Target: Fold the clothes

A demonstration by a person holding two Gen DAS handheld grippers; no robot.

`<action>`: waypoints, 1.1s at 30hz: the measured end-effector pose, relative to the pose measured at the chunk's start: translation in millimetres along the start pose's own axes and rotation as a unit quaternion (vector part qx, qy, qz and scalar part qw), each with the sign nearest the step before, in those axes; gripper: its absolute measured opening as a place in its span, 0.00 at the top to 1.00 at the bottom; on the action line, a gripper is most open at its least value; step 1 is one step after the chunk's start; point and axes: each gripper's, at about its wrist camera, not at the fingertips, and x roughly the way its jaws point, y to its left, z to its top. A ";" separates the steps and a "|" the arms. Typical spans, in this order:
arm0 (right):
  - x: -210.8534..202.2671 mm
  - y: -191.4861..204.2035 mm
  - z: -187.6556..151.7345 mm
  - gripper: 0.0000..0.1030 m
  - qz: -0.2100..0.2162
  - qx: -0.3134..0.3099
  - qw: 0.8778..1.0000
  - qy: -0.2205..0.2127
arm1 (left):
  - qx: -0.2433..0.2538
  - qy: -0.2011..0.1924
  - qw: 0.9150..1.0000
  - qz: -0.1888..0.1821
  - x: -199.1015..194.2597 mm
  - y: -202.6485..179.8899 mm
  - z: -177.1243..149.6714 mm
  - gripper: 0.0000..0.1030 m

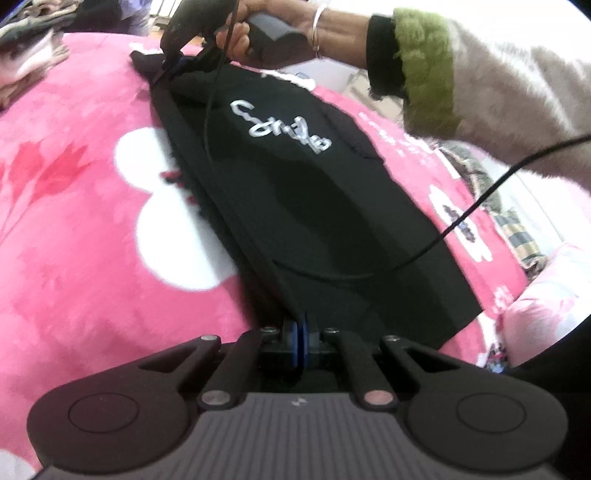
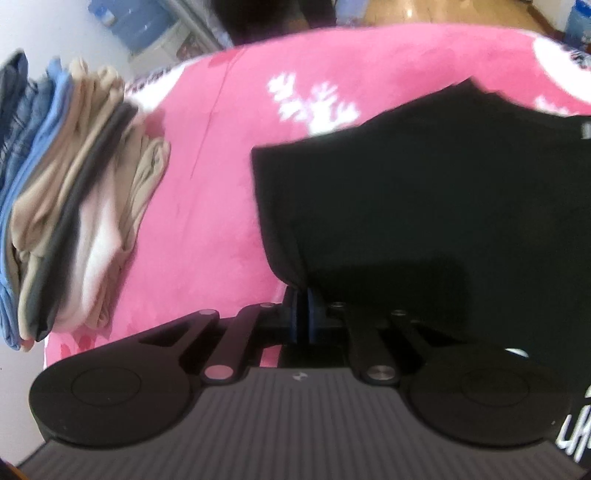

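Between the blue pads of my left hand-held gripper (image 1: 298, 332) a bunched edge of the black garment (image 1: 295, 192) is pinched, the jaws drawn almost together on the cloth. My right hand-held gripper (image 2: 302, 314) is likewise closed down on another gathered corner of the same garment (image 2: 443, 206); in the left wrist view I can see that right tool (image 1: 177, 48) at the far end, with the person's hand (image 1: 258, 33) around its grip and a fuzzy green-cuffed sleeve (image 1: 424, 70) behind it. The garment is stretched between the two, lying along the pink blanket (image 1: 92, 221) that covers the bed.

I judge it light and entirely limp: it sags and puckers at each pinch, so it will go wherever I lead it and keep no shape of its own. It looks like a knit, not slippery, so a pinch on a hem or corner should hold; taking doubled edges gives more to bite on than a single layer.

It is plain black with a white script print (image 1: 280, 127) across the upper face and a seam running along its length. A cable (image 1: 480, 206) trails over it. Off to the side a stack of folded clothes (image 2: 66, 206) sits on the blanket, well apart.
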 end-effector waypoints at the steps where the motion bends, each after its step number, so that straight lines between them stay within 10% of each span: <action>1: -6.2 -4.7 0.4 0.96 0.003 0.002 1.000 -0.006 | -0.003 -0.003 1.000 -0.004 -0.1 -1.5 1.2 0.97; 33: -98.2 -186.2 15.1 0.97 -0.051 0.117 0.986 -0.107 | 0.023 -0.007 0.992 -0.127 77.0 -72.8 78.2 0.97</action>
